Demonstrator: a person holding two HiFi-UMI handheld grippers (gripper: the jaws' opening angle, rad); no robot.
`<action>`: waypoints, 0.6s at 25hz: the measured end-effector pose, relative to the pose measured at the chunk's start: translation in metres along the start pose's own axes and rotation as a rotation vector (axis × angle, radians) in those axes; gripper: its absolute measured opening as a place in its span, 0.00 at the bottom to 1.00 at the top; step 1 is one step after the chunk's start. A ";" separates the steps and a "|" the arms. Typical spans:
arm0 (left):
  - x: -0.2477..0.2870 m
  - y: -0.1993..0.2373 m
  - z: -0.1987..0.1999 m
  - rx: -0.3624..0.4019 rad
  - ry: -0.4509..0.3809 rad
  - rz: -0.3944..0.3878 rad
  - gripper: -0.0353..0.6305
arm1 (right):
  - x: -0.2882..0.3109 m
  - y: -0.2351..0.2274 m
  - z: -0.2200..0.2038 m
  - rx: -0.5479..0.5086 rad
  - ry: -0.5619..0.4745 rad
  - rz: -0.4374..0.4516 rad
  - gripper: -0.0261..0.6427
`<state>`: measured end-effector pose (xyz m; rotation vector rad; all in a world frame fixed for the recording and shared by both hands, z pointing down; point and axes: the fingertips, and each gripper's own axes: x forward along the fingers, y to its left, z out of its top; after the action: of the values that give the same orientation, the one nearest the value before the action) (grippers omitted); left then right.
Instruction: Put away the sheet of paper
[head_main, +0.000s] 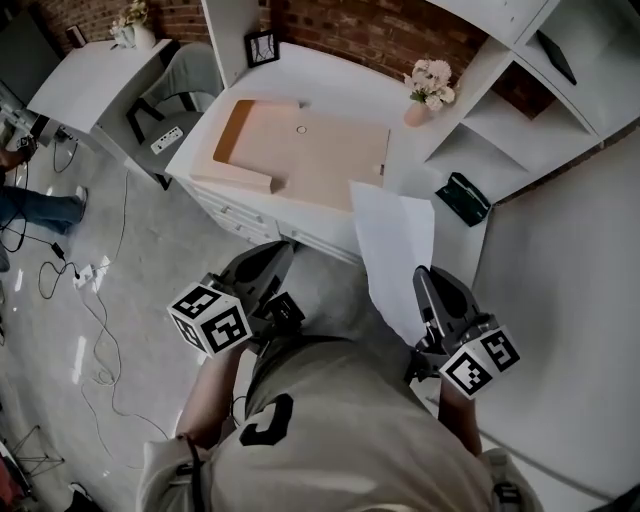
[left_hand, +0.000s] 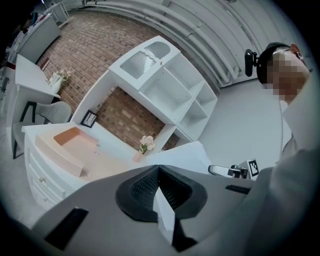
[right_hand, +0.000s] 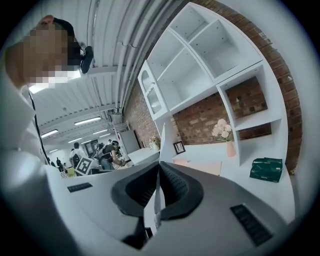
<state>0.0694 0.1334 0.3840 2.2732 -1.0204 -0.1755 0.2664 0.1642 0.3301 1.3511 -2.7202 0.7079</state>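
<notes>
White paper (head_main: 394, 248) in forward-pointing right gripper (head_main: 426, 276)

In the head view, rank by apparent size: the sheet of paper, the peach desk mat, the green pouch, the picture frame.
1. peach desk mat
2. sheet of paper, held nearer the camera, so unsure
3. green pouch
4. picture frame

We take this for a mock home study set up inside a large lab hall. A white desk (head_main: 325, 70) with drawers, a shelf unit (head_main: 520, 110), a flower vase (head_main: 428, 85) and a framed picture (head_main: 262, 47) stand against a brick wall (head_main: 370, 30). Cables (head_main: 100, 310) trail over the floor, and strip lights (right_hand: 87, 121) hang above people (right_hand: 112, 150) working beyond.
</notes>
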 end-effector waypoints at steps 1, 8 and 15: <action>0.001 0.004 0.001 -0.003 0.001 -0.005 0.08 | 0.004 0.001 0.000 -0.003 0.005 -0.007 0.08; 0.000 0.027 0.008 -0.029 -0.002 -0.029 0.08 | 0.032 0.017 -0.002 -0.161 0.072 -0.038 0.08; -0.003 0.046 0.018 -0.039 -0.012 -0.039 0.08 | 0.055 0.027 0.000 -0.259 0.110 -0.051 0.08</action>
<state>0.0318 0.1041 0.3964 2.2606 -0.9710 -0.2233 0.2116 0.1370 0.3312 1.2764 -2.5735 0.3965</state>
